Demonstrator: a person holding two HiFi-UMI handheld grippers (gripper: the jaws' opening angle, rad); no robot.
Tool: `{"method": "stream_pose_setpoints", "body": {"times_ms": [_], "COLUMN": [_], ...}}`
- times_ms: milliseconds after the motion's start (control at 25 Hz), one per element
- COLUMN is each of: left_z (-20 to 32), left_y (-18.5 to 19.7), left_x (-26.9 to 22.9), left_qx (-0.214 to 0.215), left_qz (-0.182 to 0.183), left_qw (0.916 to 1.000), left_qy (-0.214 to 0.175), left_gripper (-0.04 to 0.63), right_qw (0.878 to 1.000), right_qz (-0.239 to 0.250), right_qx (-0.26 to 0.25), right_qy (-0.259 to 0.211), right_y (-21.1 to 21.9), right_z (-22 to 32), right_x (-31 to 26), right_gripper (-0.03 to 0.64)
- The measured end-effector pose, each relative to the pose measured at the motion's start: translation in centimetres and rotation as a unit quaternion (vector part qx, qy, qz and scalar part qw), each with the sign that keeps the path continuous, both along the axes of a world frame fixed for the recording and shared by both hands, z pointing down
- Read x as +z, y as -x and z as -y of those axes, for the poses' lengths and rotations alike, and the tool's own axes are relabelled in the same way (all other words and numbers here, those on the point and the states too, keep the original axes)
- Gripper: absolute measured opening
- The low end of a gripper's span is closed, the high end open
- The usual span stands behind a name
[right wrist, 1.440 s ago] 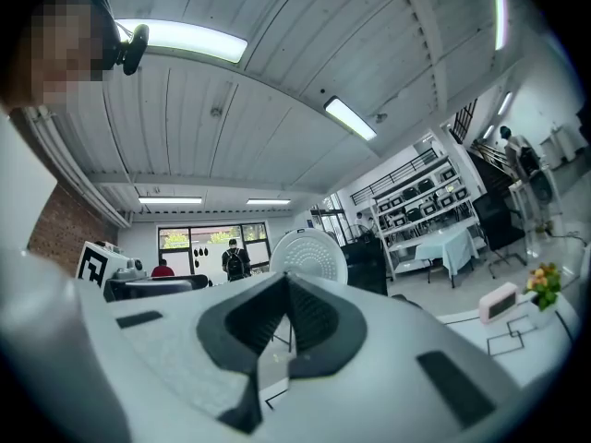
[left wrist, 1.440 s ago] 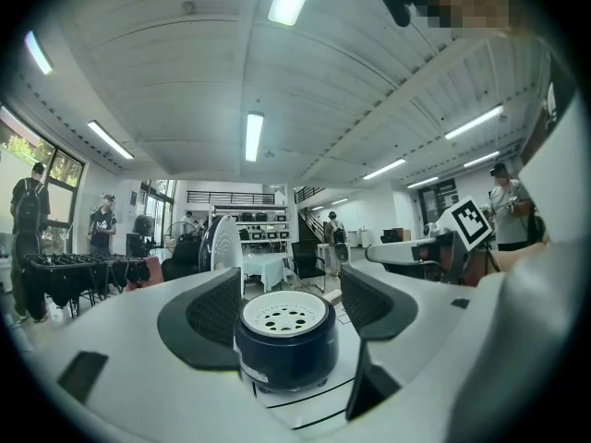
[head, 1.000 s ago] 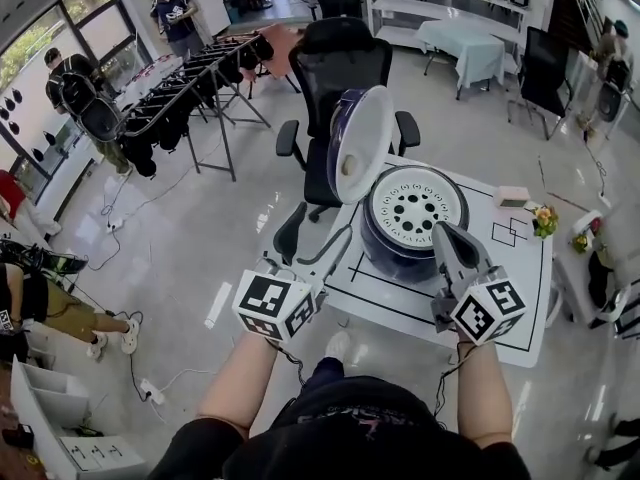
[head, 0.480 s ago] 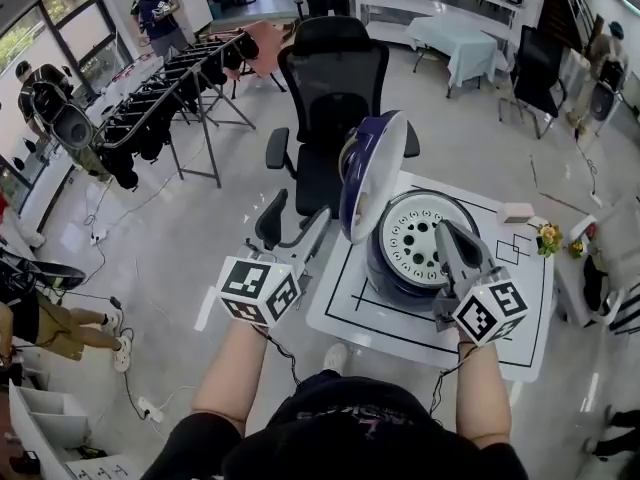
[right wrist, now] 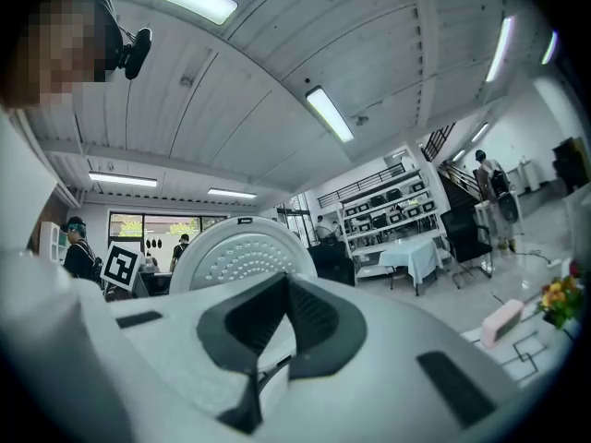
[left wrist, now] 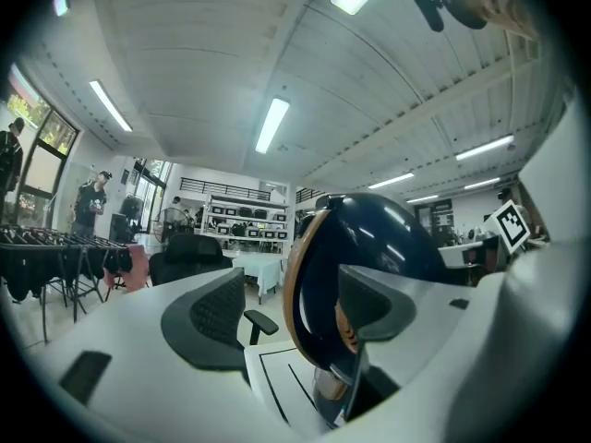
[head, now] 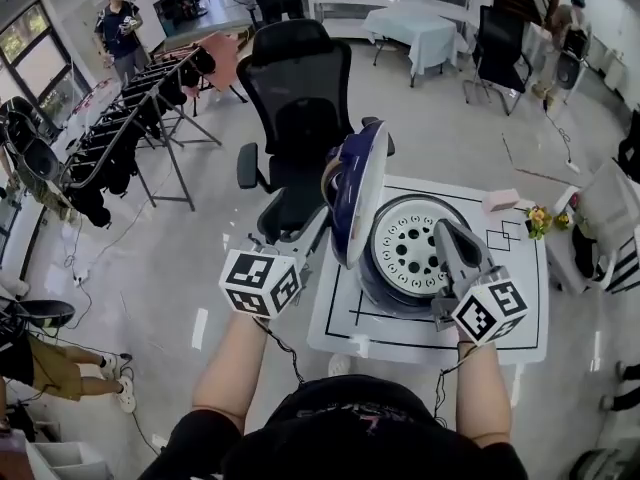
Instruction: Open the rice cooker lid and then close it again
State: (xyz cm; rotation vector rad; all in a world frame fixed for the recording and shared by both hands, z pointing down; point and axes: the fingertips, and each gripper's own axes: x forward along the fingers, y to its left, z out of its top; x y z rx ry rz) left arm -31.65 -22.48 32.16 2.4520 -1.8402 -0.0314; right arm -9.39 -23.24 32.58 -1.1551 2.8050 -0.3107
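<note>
Lid [head: 357,190] upright (left tool [head: 314,232] near)

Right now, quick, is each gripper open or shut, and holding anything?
Left gripper: open, gripping nothing; the upright dark blue rice cooker lid stands ahead of its parted jaws.
Right gripper: shut, nothing between its jaws.
</note>
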Motion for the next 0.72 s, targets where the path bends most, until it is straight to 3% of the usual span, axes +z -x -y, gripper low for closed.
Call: {"method": "stream_pose_setpoints", "body": {"times_ms": [400, 720], "left_z": [4.8, 7.5], "left_y": [-1.5, -2.5], "left_x": [1.6, 2.5], "left_qx": [0.052, 0.077], "left_qz": [0.037, 0.054], "left_qw": [0.9979, 0.9955], "left_qy": [0.009, 0.014], "left_gripper": [0.295, 0.224], "right_qw": [0.998, 0.994], "right_qz": [-0.001, -0.012], "right_qx": [0.070, 0.108], "right_qy": [0.006, 0.011], "right_y": [-1.7, -2.5], "right_z": [0.5, 0.4], "right_x": [1.2, 1.7], "right_gripper": [0.002, 0.002]}}
